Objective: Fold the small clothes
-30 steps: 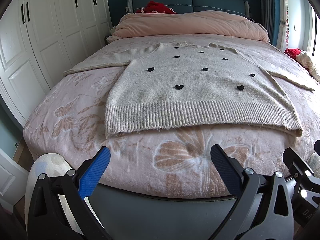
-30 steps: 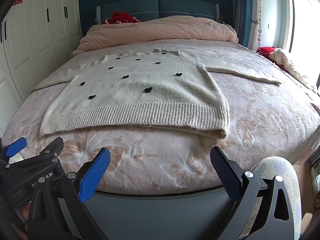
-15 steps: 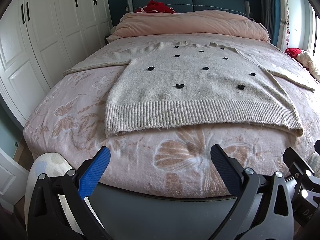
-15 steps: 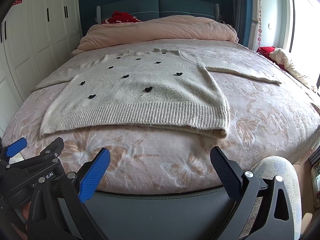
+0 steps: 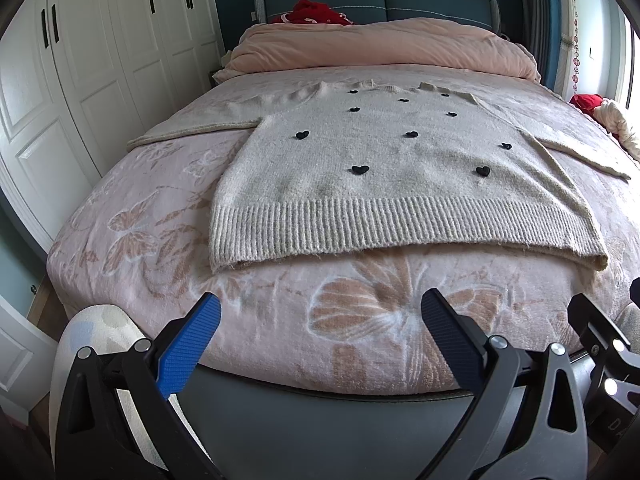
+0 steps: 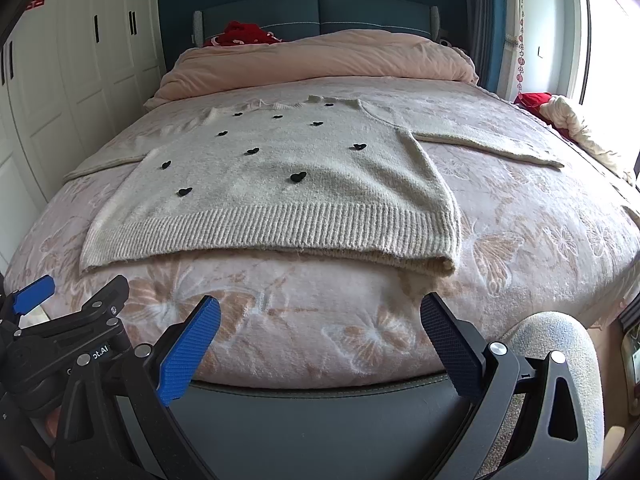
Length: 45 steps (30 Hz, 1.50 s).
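Note:
A cream knit sweater [image 5: 380, 176] [image 6: 280, 184] with small black hearts lies flat on the bed, face up, both sleeves spread out sideways and its ribbed hem toward me. My left gripper [image 5: 320, 320] hangs open at the foot of the bed, short of the hem, holding nothing. My right gripper [image 6: 320, 320] is open too, below the hem's right half. In the right wrist view the left gripper [image 6: 60, 320] shows at the lower left. The hem's right corner [image 6: 440, 264] is slightly doubled under.
The bed has a pink butterfly-print blanket [image 5: 160, 240] and a dark padded footboard [image 5: 340, 420]. A rolled pink duvet [image 5: 380, 48] and a red item [image 5: 316, 12] sit at the headboard. White wardrobes [image 5: 80, 80] line the left; bundled clothes [image 6: 576, 124] lie at the right.
Both views have crept slightly forward toward the bed. The sweater has not moved and both grippers stay open.

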Each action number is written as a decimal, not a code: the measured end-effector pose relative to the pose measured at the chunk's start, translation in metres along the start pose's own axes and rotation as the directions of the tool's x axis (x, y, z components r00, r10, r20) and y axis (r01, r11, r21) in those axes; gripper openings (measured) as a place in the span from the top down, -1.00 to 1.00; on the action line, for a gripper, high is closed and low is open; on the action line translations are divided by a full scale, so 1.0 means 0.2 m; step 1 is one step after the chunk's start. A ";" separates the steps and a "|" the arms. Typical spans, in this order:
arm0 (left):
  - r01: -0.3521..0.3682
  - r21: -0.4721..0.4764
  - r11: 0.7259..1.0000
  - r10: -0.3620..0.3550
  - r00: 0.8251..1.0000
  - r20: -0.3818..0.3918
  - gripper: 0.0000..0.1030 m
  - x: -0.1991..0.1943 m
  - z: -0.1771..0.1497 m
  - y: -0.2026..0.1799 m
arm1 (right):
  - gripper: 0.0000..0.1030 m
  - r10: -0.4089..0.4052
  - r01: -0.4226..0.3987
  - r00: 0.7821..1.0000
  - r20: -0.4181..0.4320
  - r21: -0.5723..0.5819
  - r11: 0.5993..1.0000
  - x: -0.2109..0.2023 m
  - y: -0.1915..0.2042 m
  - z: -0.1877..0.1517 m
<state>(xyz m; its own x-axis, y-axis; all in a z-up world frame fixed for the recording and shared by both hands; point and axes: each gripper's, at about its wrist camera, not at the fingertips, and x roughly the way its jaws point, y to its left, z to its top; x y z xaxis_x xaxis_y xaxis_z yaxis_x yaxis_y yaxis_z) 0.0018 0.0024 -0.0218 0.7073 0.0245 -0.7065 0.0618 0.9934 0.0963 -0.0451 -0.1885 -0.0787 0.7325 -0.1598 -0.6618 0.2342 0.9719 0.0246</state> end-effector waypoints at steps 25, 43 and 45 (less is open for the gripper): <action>0.001 -0.011 1.000 -0.001 0.999 -0.038 -0.91 0.03 -0.02 0.02 | -0.90 0.011 -0.009 0.999 -0.052 0.028 1.000 0.05 -0.03 -0.02; 0.064 -0.154 0.986 -0.067 0.998 -0.016 -0.91 0.28 0.59 0.11 | -0.50 -0.172 0.146 0.985 -0.004 0.548 0.824 0.88 -1.91 0.96; 0.042 -0.144 0.989 -0.048 0.998 -0.038 -0.91 0.36 0.61 0.07 | -0.40 -0.174 0.158 0.984 -0.035 0.621 0.768 1.02 -2.08 0.99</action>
<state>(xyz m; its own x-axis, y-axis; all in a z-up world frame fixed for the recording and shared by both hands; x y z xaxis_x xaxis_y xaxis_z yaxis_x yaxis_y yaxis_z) 0.1390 0.0041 0.0148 0.6761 -0.0191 -0.7365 -0.0105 0.9993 -0.0356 0.1324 -0.6603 -0.0755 0.6577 -0.3202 -0.6819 0.6923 0.6137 0.3796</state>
